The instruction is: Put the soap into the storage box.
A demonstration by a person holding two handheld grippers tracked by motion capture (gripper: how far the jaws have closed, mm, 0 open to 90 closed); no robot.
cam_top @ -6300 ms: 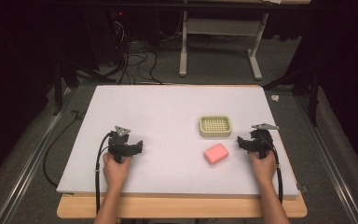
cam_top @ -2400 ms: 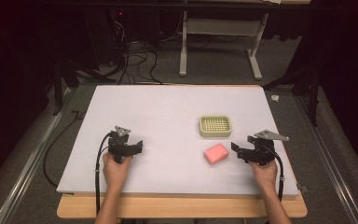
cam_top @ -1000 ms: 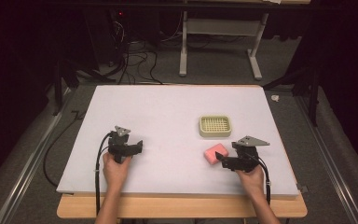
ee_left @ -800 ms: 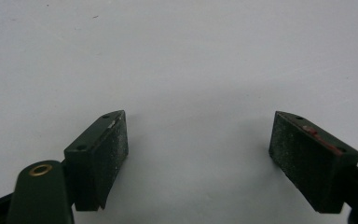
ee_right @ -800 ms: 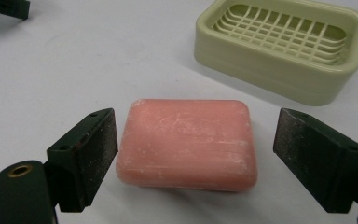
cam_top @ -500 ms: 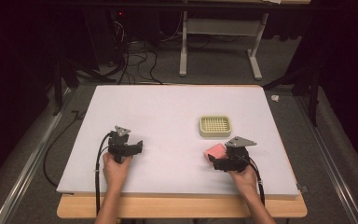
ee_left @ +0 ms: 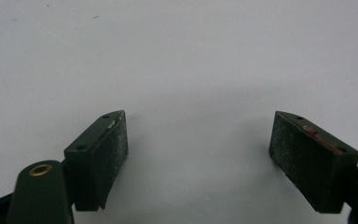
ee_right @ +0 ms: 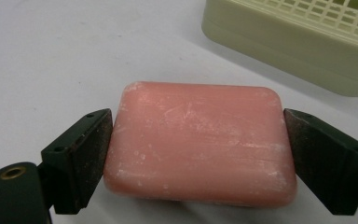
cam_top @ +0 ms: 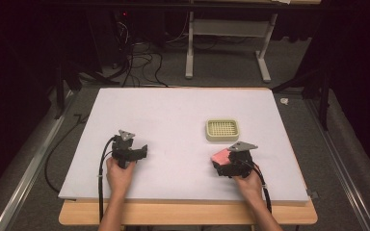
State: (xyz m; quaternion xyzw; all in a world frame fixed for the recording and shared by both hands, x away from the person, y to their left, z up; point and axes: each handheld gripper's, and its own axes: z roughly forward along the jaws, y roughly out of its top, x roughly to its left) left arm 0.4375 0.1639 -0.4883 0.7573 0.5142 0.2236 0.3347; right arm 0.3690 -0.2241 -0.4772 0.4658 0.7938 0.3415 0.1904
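A pink bar of soap (ee_right: 198, 142) lies flat on the white table top (cam_top: 173, 110) at the front right, also visible as the pink soap (cam_top: 220, 156) in the high view. My right gripper (ee_right: 199, 126) has one black jaw pressed against each short end of the bar, so it is shut on it; the right gripper (cam_top: 218, 164) points left. A cream soap dish (cam_top: 222, 130) with a grid top stands just behind the bar, and the dish (ee_right: 307, 42) fills the upper right of the right gripper view. My left gripper (cam_top: 142, 150) rests at the front left, and the left gripper (ee_left: 198, 135) is open over bare table.
The wooden table edge (cam_top: 188, 214) runs along the front. Cables (cam_top: 139, 60) and a white desk frame (cam_top: 226, 43) stand on the floor behind the table. A metal rail (cam_top: 26, 178) runs along the left side.
My right gripper has moved left from the table's right edge to the pink soap, and its jaws now bracket the bar. The left gripper has stayed put.
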